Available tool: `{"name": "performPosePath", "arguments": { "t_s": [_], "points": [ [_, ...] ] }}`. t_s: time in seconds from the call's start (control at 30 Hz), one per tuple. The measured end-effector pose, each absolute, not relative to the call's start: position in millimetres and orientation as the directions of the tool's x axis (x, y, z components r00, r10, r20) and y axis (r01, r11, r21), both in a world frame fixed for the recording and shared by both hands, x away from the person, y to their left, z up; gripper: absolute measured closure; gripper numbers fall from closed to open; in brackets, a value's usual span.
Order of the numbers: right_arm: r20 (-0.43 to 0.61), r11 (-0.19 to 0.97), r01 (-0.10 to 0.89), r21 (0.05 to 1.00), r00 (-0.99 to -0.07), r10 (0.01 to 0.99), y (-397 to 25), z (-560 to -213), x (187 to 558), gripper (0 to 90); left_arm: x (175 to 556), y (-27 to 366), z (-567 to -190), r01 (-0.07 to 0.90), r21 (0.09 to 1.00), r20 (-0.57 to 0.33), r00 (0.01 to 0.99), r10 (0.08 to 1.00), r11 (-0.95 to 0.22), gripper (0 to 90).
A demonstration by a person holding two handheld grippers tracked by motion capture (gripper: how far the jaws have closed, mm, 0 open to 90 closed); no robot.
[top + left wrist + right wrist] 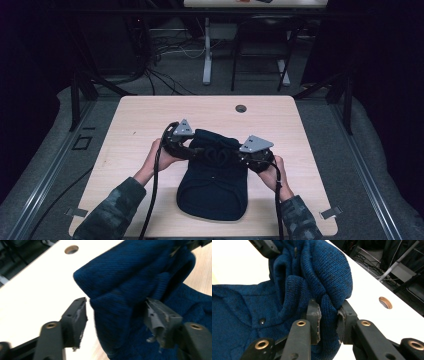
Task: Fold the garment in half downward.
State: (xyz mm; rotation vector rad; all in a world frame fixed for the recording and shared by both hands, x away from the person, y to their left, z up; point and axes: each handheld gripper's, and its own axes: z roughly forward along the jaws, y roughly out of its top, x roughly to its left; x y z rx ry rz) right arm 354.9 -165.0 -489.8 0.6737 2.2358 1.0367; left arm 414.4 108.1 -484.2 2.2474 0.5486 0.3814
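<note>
Mid-fold: my right gripper (329, 321) pinches the blue sweater (212, 185); left gripper (116, 320) gapes around its fold. Next: close left.

A dark blue knit garment (214, 186) is lying on the worktop (135, 120), toward the near middle, with its lower part spreading flat and rounded at the near edge. Its far end is bunching up into thick folds, lifted off the surface between the two hand-held grippers. The left hand-held gripper (115, 317) is standing with jaws wide apart around a fold, which is touching one pad. The right hand-held gripper (328, 321) is pinching a rolled ribbed fold tightly. A small dark button (262, 321) is showing on the flat part.
</note>
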Motion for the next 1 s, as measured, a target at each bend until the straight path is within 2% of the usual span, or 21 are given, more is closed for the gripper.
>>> {"name": "performPosePath", "arguments": {
  "t_s": [0.13, 0.23, 0.47, 0.53, 0.63, 1.0],
  "points": [
    [-0.297, 0.579, 0.187, 0.793, -0.711, 0.637, -167, -490, 353, 74.3, 417, 108, -489, 0.28, 0.743, 0.081, 0.864, 0.496, -0.609, 26.4],
    [-0.305, 0.584, 0.177, 0.792, -0.715, 0.63, -167, -490, 351, 74.3, 416, 105, -493, 0.277, 0.738, 0.076, 0.872, 0.483, -0.615, 29.0],
    [-0.343, 0.621, 0.167, 0.766, -0.71, 0.614, -166, -493, 349, 73.9, 410, 99, -499, 0.215, 0.74, 0.114, 0.893, 0.434, -0.637, 62.5],
    [-0.354, 0.628, 0.169, 0.76, -0.703, 0.617, -167, -494, 348, 73.8, 407, 100, -500, 0.191, 0.742, 0.134, 0.897, 0.421, -0.643, 69.4],
    [-0.341, 0.625, 0.179, 0.76, -0.71, 0.617, -167, -495, 346, 73.3, 402, 102, -502, 0.171, 0.744, 0.155, 0.896, 0.415, -0.646, 72.4],
    [-0.331, 0.648, 0.192, 0.737, -0.733, 0.594, -163, -497, 333, 71.1, 386, 105, -505, 0.137, 0.738, 0.2, 0.891, 0.408, -0.661, 71.5]
  ]
}}
